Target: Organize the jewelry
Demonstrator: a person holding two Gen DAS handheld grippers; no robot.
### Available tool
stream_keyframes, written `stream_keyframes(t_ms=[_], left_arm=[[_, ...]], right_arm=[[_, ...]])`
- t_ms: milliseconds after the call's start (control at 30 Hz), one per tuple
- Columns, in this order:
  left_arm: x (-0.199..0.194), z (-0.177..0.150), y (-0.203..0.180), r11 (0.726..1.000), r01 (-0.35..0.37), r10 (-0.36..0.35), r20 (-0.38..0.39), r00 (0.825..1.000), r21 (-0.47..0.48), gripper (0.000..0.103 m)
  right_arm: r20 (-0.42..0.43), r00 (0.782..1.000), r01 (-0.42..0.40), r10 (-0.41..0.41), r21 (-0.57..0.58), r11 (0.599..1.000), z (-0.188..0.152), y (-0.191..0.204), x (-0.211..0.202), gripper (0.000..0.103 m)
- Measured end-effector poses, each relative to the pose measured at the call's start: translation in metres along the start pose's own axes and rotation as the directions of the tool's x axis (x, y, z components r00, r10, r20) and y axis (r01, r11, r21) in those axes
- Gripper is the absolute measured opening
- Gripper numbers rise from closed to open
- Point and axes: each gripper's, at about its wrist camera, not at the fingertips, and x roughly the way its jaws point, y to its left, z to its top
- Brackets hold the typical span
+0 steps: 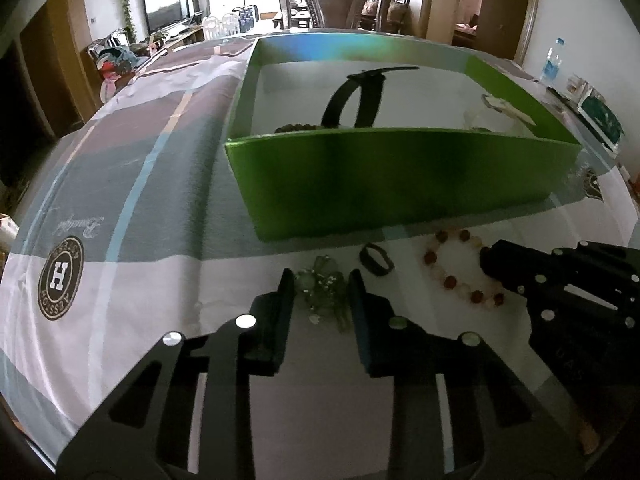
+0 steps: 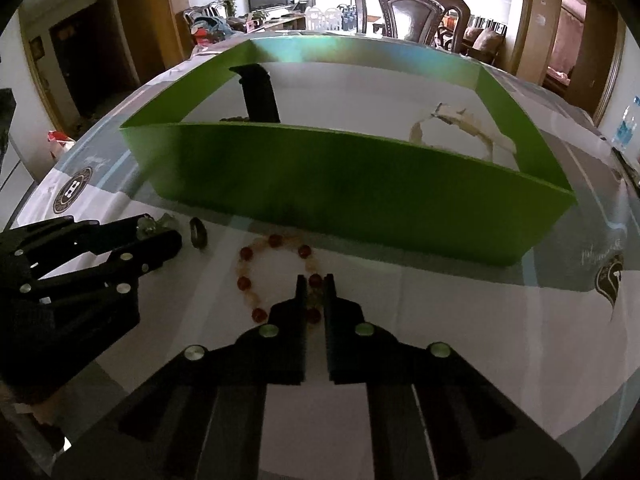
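Observation:
My left gripper (image 1: 322, 282) is low over the tablecloth, its pads against both sides of a green and clear crystal bracelet (image 1: 325, 298) that fills the gap. In the right wrist view, my right gripper (image 2: 315, 280) is shut on one side of a red and pale bead bracelet (image 2: 245, 283) lying on the cloth. That bracelet (image 1: 448, 280) also shows in the left wrist view. A small black ring (image 1: 376, 261) lies between the two bracelets. Just beyond stands the green box (image 2: 360, 200), holding a black strap (image 2: 260, 92), a white strap (image 2: 460, 118) and dark beads (image 2: 234, 119).
The table wears a grey, white and brown cloth with a round logo (image 1: 62, 274) at the left. A wooden chair (image 2: 412, 8) stands past the far edge. A water bottle (image 2: 626, 126) is at the right edge. Each gripper is close beside the other.

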Motion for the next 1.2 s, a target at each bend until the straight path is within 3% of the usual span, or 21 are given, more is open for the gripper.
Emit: stream_keyframes(t_ms=[267, 567, 733, 800, 867, 1067, 1200], left_arm=[[-0.024, -0.033, -0.022, 0.998, 0.048, -0.049, 0.013, 0.999, 0.041, 0.027], [-0.058, -0.078, -0.035, 0.990, 0.130, -0.130, -0.010, 0.991, 0.055, 0.029], [-0.059, -0.080, -0.032, 0.992, 0.116, -0.116, -0.012, 0.993, 0.042, 0.042], [-0.060, -0.080, -0.032, 0.992, 0.116, -0.116, -0.015, 0.993, 0.041, 0.046], [-0.060, -0.079, -0.033, 0.993, 0.112, -0.111, -0.009, 0.994, 0.044, 0.049], [-0.060, -0.078, -0.041, 0.996, 0.063, -0.064, 0.009, 0.998, 0.065, 0.049], [-0.062, -0.079, -0.042, 0.997, 0.037, -0.039, 0.021, 0.999, 0.069, 0.049]], right_arm=[[-0.005, 1.000, -0.029, 0.029, 0.002, 1.000, -0.036, 0.005, -0.028, 0.008], [-0.012, 0.999, -0.029, 0.030, 0.086, 0.996, -0.083, -0.012, -0.063, 0.008], [0.002, 0.999, -0.043, 0.043, 0.099, 0.994, -0.092, -0.015, -0.068, 0.017], [0.005, 0.999, -0.042, 0.042, 0.097, 0.994, -0.091, -0.013, -0.068, 0.034], [0.009, 1.000, -0.005, 0.004, 0.087, 0.996, -0.091, -0.009, -0.067, 0.040], [0.018, 1.000, 0.024, -0.025, 0.081, 0.996, -0.091, -0.009, -0.066, 0.040], [0.022, 0.998, 0.050, -0.052, 0.081, 0.996, -0.091, -0.009, -0.066, 0.033]])
